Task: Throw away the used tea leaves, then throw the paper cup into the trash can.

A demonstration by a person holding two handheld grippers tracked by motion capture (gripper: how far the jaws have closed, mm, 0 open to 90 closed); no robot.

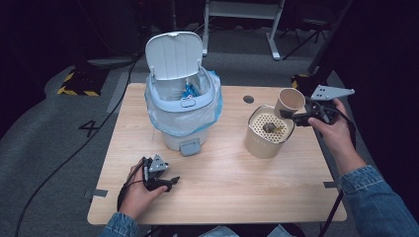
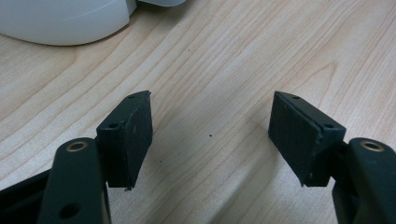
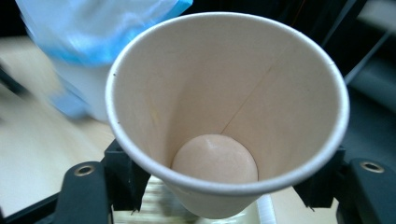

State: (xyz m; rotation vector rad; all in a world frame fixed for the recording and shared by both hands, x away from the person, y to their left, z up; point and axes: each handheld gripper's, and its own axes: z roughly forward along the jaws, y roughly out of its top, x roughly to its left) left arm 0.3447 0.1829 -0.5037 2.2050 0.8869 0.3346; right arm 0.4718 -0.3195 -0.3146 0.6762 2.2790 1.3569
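Note:
A tan paper cup (image 1: 289, 101) hangs tilted above the cream strainer container (image 1: 269, 132), with my right gripper (image 1: 296, 116) shut on its lower wall. In the right gripper view the cup (image 3: 224, 107) faces me, empty inside, both jaws pressed on its sides. Some dark scraps (image 1: 271, 128) lie on the container's perforated top. My left gripper (image 1: 165, 181) rests low at the table's front left, open; in the left gripper view its pads (image 2: 135, 135) stand wide apart over bare wood.
A white pedal bin (image 1: 184, 106) with a blue bag liner and its lid raised stands mid-table; blue litter lies inside. The bin's base (image 2: 60, 21) lies just ahead of the left gripper. A round grommet hole (image 1: 248, 99) sits behind the container.

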